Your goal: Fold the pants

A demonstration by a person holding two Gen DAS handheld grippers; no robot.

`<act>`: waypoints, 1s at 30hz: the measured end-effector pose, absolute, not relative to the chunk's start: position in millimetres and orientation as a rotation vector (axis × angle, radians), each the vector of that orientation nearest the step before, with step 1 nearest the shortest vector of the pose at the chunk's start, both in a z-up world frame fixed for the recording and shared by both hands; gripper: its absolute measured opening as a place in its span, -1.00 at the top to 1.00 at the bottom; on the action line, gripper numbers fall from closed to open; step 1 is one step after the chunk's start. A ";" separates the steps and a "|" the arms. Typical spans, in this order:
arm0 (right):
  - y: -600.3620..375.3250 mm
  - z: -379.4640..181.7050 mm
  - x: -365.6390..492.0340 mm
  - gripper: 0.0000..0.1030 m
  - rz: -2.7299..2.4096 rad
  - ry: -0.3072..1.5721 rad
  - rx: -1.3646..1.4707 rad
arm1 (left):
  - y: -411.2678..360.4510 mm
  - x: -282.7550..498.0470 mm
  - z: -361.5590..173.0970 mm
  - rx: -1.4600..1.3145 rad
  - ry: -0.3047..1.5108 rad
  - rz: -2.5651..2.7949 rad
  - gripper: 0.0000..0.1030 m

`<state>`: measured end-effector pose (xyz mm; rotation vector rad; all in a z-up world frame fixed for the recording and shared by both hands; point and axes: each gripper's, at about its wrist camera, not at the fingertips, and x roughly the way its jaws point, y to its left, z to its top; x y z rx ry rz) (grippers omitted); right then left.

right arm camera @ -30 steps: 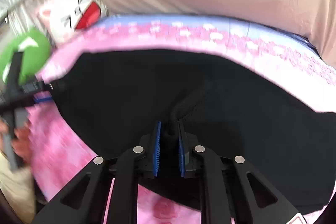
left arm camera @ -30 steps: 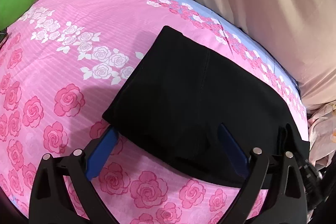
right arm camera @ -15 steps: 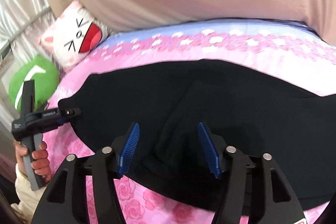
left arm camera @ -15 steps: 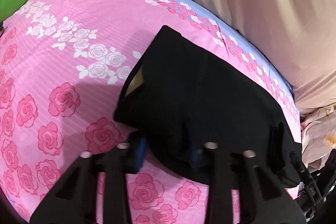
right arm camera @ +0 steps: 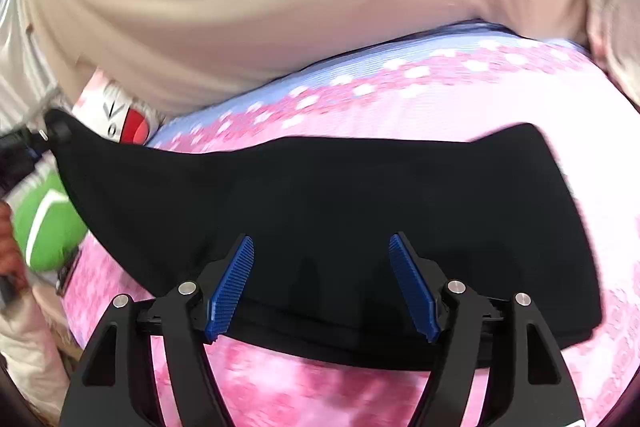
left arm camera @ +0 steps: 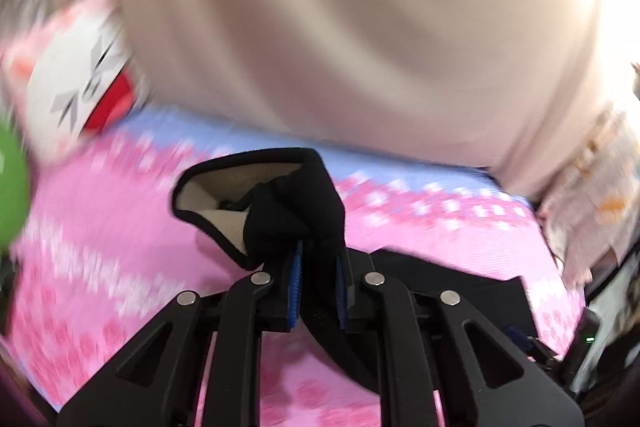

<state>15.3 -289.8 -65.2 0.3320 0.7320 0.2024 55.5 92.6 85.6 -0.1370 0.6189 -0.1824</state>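
One pants [right arm camera: 320,195], two grippers [left arm camera: 318,279] [right arm camera: 322,287], one pink sheet [right arm camera: 460,107], one cartoon pillow [left arm camera: 76,87], one green cushion [right arm camera: 48,227]

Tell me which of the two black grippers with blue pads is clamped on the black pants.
The left gripper: its blue pads are closing on a lifted bunch of the black pants. The right gripper is opening, gripping nothing.

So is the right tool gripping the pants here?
No, the right tool has its blue pads spread wide and opening, with the black pants lying flat beneath them, unpinched.
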 end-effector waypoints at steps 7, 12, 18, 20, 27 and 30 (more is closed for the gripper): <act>-379.4 -69.0 -19.1 -0.34 0.098 0.653 0.471 | -56.6 34.1 149.6 0.087 0.508 -0.356 0.76; -429.3 -70.6 -49.0 -0.37 0.015 0.599 0.517 | -132.5 18.9 151.7 0.152 0.510 -0.472 0.76; -464.6 -74.8 -74.7 -0.37 -0.031 0.562 0.549 | -203.8 5.7 108.1 0.233 0.604 -0.593 0.76; -472.7 -77.3 -79.6 -0.38 -0.037 0.558 0.560 | -219.0 4.0 84.3 0.251 0.648 -0.604 0.76; -476.2 -89.1 -79.0 -0.38 0.043 0.573 0.607 | -232.0 4.1 -11.5 0.284 0.856 -0.602 0.71; -470.8 -92.3 -73.6 -0.38 0.085 0.587 0.624 | -232.3 -3.5 -53.4 0.315 0.948 -0.598 0.66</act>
